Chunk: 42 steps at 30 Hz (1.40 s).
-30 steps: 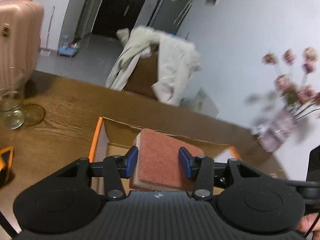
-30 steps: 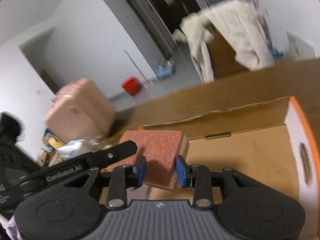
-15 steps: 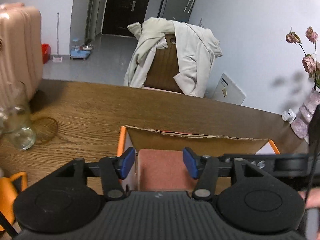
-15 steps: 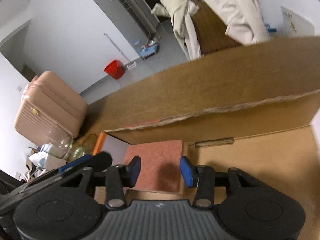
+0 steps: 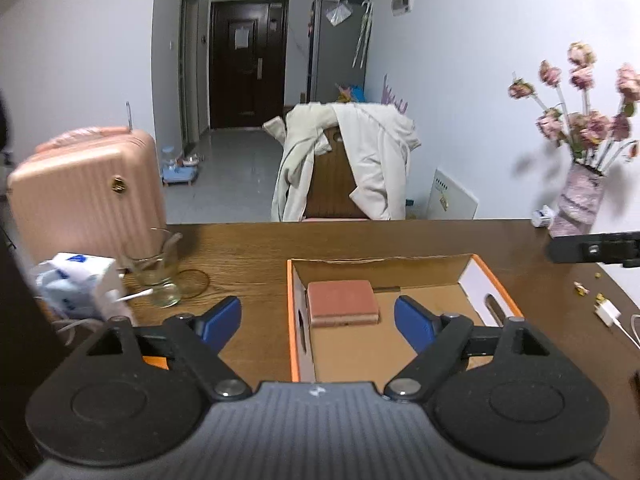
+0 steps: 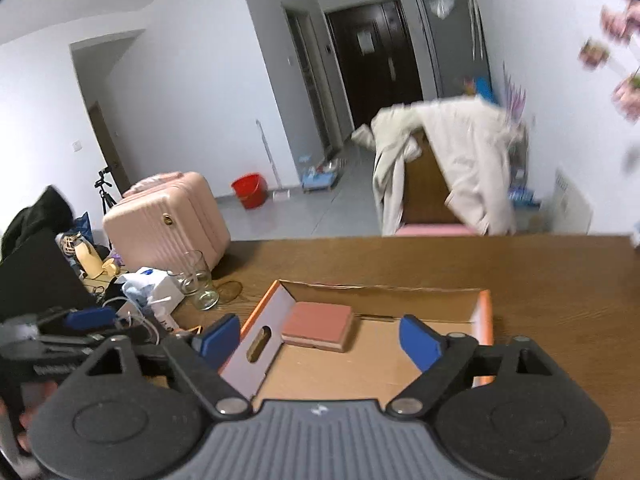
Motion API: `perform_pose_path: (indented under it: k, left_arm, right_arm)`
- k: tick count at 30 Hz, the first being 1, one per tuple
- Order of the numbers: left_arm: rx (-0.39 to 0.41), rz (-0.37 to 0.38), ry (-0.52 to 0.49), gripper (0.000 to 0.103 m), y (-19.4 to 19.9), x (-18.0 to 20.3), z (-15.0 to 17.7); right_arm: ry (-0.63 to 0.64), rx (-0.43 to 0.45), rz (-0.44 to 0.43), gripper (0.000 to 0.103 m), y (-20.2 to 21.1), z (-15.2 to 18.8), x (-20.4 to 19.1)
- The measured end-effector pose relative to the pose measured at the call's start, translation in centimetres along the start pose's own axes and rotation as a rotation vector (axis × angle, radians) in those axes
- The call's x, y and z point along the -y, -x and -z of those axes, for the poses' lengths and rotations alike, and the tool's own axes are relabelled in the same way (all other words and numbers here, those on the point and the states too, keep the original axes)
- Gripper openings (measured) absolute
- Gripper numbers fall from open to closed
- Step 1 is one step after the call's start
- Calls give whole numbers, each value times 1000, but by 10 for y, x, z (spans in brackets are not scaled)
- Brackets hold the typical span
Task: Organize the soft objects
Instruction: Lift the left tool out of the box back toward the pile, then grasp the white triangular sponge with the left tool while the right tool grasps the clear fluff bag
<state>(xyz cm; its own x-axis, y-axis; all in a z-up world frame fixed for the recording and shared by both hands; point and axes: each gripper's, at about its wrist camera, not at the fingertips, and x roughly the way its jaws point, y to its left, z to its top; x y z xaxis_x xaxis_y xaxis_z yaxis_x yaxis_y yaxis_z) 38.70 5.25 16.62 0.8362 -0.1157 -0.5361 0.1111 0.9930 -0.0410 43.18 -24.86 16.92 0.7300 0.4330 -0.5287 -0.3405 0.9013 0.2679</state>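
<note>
Now sponge (image 5: 342,303) free in box (image 5: 496,288), both grippers' jaws newly wide, withdrawn.

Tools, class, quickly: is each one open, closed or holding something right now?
Left tool: open, holding nothing; its jaws have just been opening, and the sponge lies in the box.
Right tool: open, holding nothing; jaws likewise just opening.

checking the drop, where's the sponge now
In both wrist views the sponge lies flat inside the cardboard box, in its far left corner, free of both grippers.
</note>
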Motion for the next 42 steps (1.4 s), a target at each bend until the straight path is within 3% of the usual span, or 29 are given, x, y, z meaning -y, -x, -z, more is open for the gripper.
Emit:
perform_pose_path:
  k: [6,12,18,24,29,35,42]
  left_arm:
    - [92,-41,-43,88,78,8,28]
    - [176,-34,-53,96,135,17,79]
    - [215,-40,-33,98,167,21,144]
    - [228,85,76,100,194,9,214]
    - [225,62,57,102,212,16,258]
    - [223,64,37,103,214,24,269]
    - [166,41,4,103,186,38,269]
  right_arm:
    - [91,81,68,90,88,44,-8]
    - [111,134,86,97,146,97,-14]
    - [165,246,138,99,182,167,-30]
    - [179,358,212,103,215,252,-49]
    - [118,342,265,103,226,310,-56]
    - [99,332,242,103,227,339,-67]
    - [114,321,342,103,215,335,-67]
